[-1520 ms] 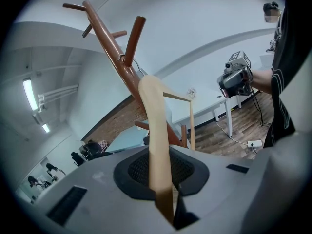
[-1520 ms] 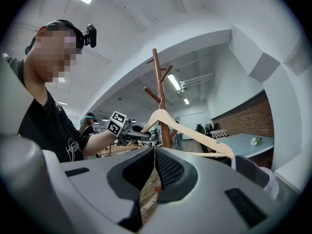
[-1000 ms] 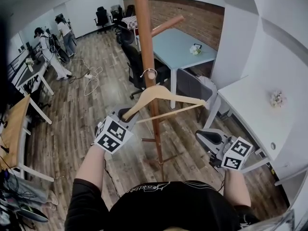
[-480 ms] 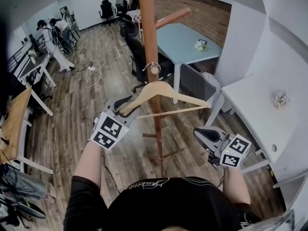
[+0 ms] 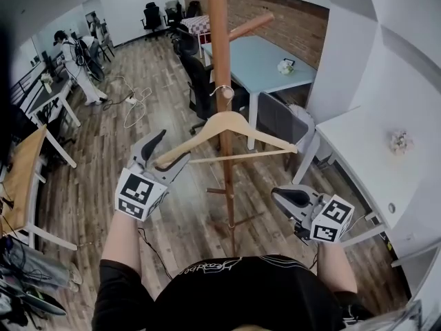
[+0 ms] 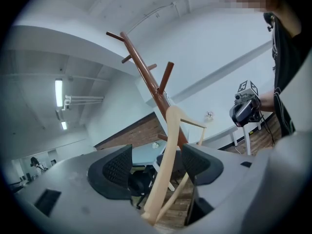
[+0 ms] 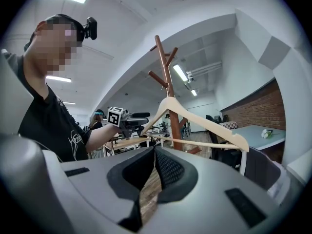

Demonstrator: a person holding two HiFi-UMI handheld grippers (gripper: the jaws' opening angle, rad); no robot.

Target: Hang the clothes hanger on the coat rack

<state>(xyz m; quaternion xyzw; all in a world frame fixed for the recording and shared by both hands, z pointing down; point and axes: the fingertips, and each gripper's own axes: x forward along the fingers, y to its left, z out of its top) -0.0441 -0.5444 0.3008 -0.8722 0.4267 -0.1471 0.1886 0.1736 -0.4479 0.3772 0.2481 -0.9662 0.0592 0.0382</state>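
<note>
**Letting go of the hanger at the rack**

The left gripper (image 5: 167, 150) has its jaws opening. The pale tip of the clothes hanger (image 5: 231, 124) stands between the two pads, but neither pad presses on it, so the grip is released. The right gripper (image 5: 289, 197) is held low on the other side, well apart from the rack, with its jaws closed together on nothing.

The step in hand looks like the release and withdrawal. To do it well, draw the left gripper straight back along the line of the hanger's arm, so both pads clear the wood without nudging it. Lifting or pushing that end could rock the hook off its seat, so the hook is the thing to watch as the gripper backs off.

The hanger is light, unpainted wood with two sloping shoulders, a thin crossbar beneath and a metal hook (image 5: 222, 90). The hook sits against the reddish-brown pole of the coat rack (image 5: 220, 40), below an upward-slanting peg. It seems to rest on a short peg there, though the peg itself is not clear.
</note>
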